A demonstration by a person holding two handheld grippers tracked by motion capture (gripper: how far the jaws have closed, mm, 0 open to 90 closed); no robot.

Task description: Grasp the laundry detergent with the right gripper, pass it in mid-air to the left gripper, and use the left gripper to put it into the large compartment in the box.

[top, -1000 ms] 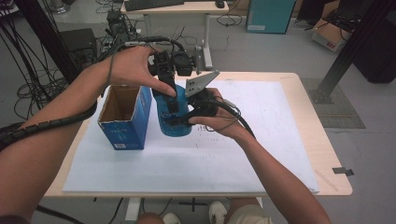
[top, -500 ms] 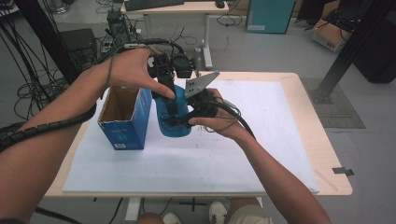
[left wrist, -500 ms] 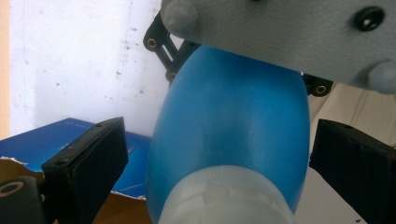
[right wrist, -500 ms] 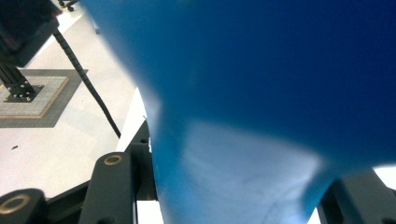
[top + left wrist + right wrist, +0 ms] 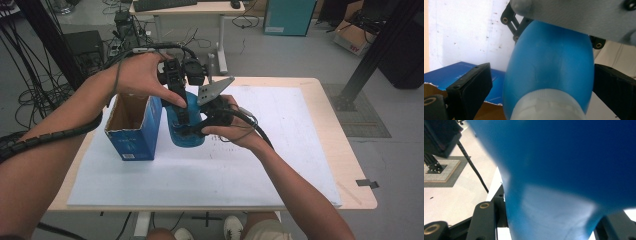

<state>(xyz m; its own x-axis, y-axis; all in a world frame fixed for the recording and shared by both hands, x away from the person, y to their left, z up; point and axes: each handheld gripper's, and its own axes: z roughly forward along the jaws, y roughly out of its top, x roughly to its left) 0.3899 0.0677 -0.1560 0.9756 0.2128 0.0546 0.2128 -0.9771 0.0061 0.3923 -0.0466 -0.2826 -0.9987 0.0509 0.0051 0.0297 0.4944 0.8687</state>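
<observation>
Nothing has shifted: the translucent blue plastic bottle (image 5: 186,129) still stands just right of the open blue cardboard box (image 5: 134,129), right tool (image 5: 192,131) clamped on it, left tool (image 5: 541,82) open astride its neck, so transfer remains pending.

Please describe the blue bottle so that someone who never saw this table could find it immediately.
On the white sheet that covers the wooden table, look toward the left part, beside the open blue cardboard box. The blue bottle stands just right of it, between both grippers. Unlike the box, it is rounded, translucent plastic.
</observation>
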